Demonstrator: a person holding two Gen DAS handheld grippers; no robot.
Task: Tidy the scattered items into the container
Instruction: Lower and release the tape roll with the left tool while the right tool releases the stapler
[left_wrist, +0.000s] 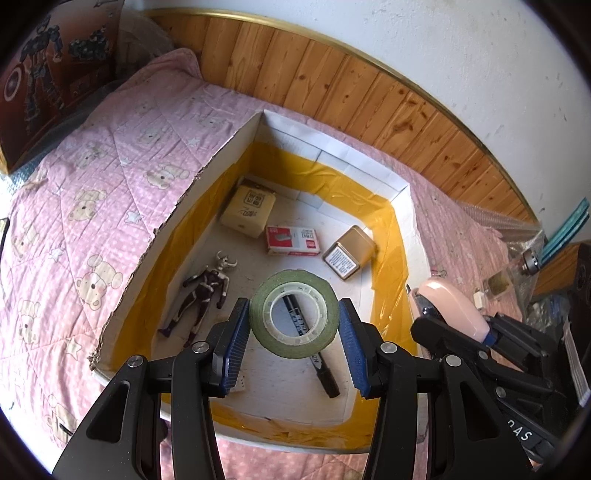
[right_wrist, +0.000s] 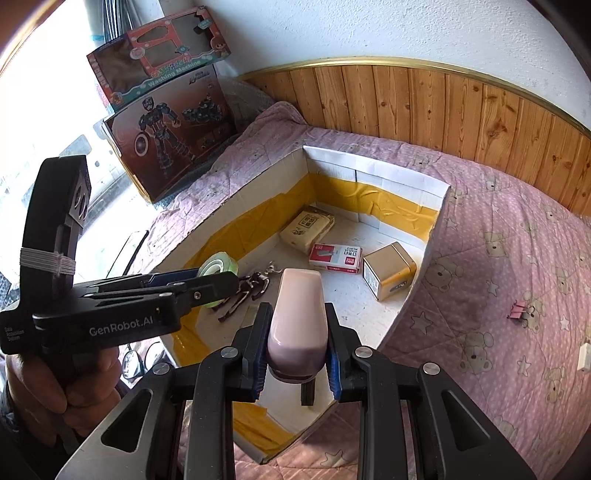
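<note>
A white cardboard box (left_wrist: 218, 166) (right_wrist: 258, 181) with yellow tape lining sits on the pink bedspread. Inside lie a tissue pack (left_wrist: 248, 210) (right_wrist: 306, 227), a red staple box (left_wrist: 291, 240) (right_wrist: 334, 257), a gold tin (left_wrist: 349, 253) (right_wrist: 388, 271), a toy figure (left_wrist: 201, 295) (right_wrist: 245, 291) and a black marker (left_wrist: 321, 365). My left gripper (left_wrist: 293, 328) (right_wrist: 192, 280) is shut on a green tape roll (left_wrist: 293, 314) (right_wrist: 218, 266) above the box. My right gripper (right_wrist: 297, 347) (left_wrist: 480, 332) is shut on a pink stapler (right_wrist: 297, 317) (left_wrist: 448, 306) over the box's near-right edge.
A pink binder clip (right_wrist: 519, 308) and a small white item (right_wrist: 583, 356) lie on the bedspread right of the box. Toy boxes (right_wrist: 170, 136) lean at the bed's far left. Wood wall panelling (right_wrist: 424, 103) runs behind. A bottle (left_wrist: 513, 273) stands at right.
</note>
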